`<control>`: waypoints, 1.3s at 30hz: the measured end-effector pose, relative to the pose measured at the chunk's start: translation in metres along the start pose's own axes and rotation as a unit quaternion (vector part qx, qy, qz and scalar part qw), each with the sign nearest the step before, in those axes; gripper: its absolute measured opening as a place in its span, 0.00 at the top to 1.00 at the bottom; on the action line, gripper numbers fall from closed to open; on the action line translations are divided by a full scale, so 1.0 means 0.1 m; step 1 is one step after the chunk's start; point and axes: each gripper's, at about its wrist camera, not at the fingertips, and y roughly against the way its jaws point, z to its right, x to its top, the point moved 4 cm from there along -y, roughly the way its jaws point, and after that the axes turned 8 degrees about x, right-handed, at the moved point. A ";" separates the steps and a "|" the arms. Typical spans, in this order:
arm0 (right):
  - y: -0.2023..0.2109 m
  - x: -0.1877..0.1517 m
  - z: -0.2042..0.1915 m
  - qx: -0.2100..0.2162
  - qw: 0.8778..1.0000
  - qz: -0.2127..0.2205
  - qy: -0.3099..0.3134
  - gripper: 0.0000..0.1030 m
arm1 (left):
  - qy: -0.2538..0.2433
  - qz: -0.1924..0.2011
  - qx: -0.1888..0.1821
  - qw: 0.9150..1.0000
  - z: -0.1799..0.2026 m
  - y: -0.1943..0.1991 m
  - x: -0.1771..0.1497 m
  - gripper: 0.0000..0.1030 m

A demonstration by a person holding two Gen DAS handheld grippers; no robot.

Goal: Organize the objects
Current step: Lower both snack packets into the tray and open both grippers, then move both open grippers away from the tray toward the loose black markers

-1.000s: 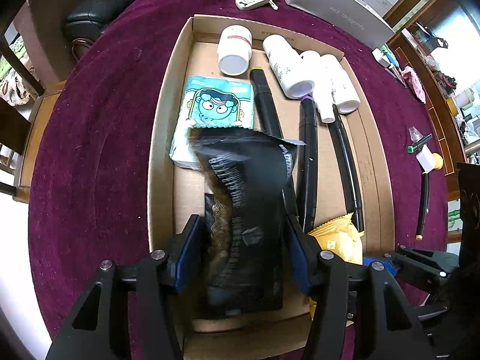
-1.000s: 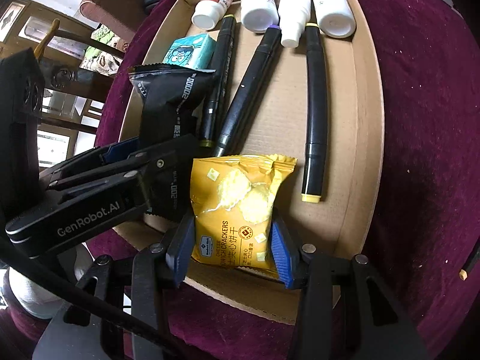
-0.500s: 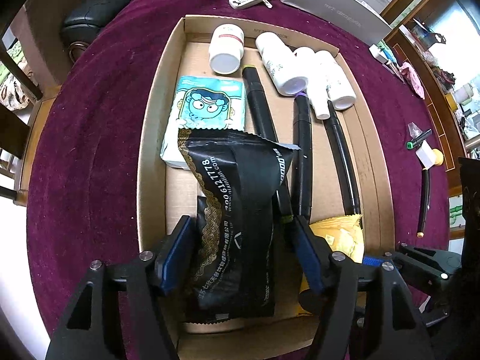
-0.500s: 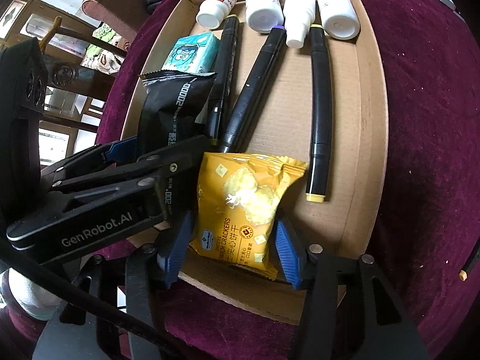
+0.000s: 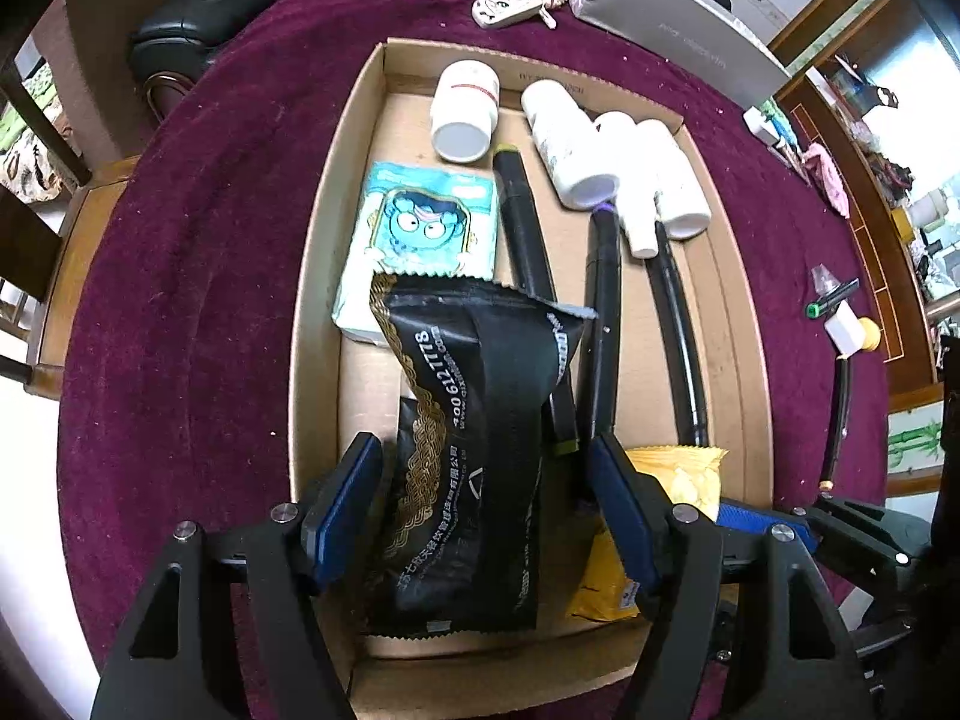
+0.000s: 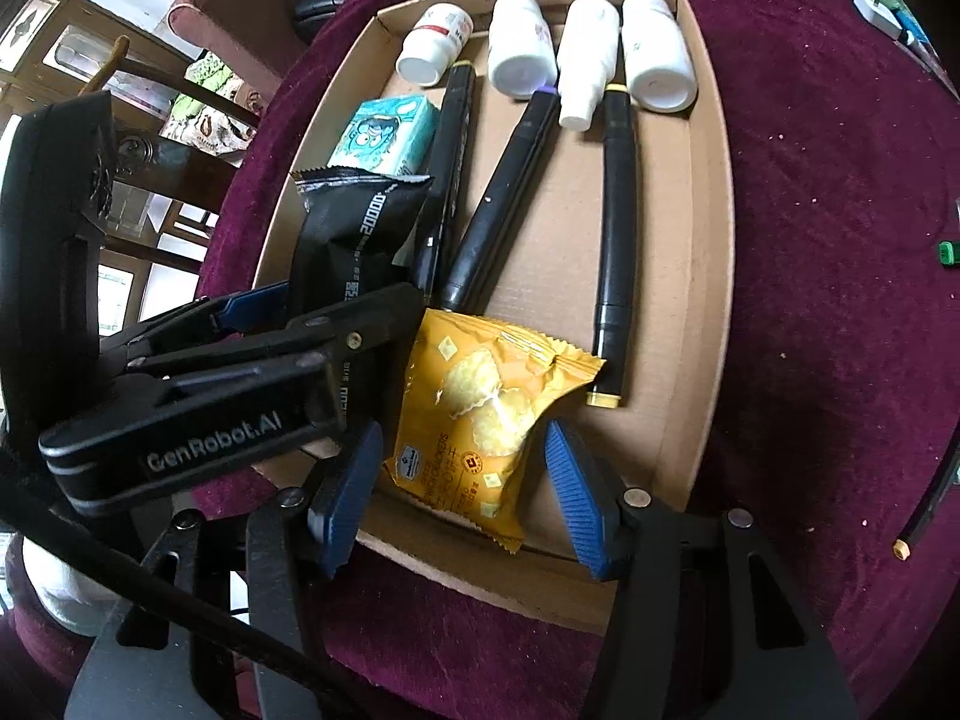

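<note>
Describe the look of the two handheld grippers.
Both grippers, left and right, have angular matte-black frames with silver screws and ribbed blue finger pads. The left one's side reads "GenRobot.AI" in pale letters. A black cable crosses the right view.

Beyond your tray: maroon cloth on the surface (image 5: 210, 276). Key fob (image 5: 503, 6) beside a long grey box (image 5: 672, 24) at the far edge. Wooden chair (image 5: 60, 276) on the left.
</note>
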 end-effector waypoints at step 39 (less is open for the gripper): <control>1.34 -0.54 1.39 0.037 0.985 0.121 -0.115 0.45 | -0.104 0.102 0.070 0.987 1.59 0.81 -0.16 0.37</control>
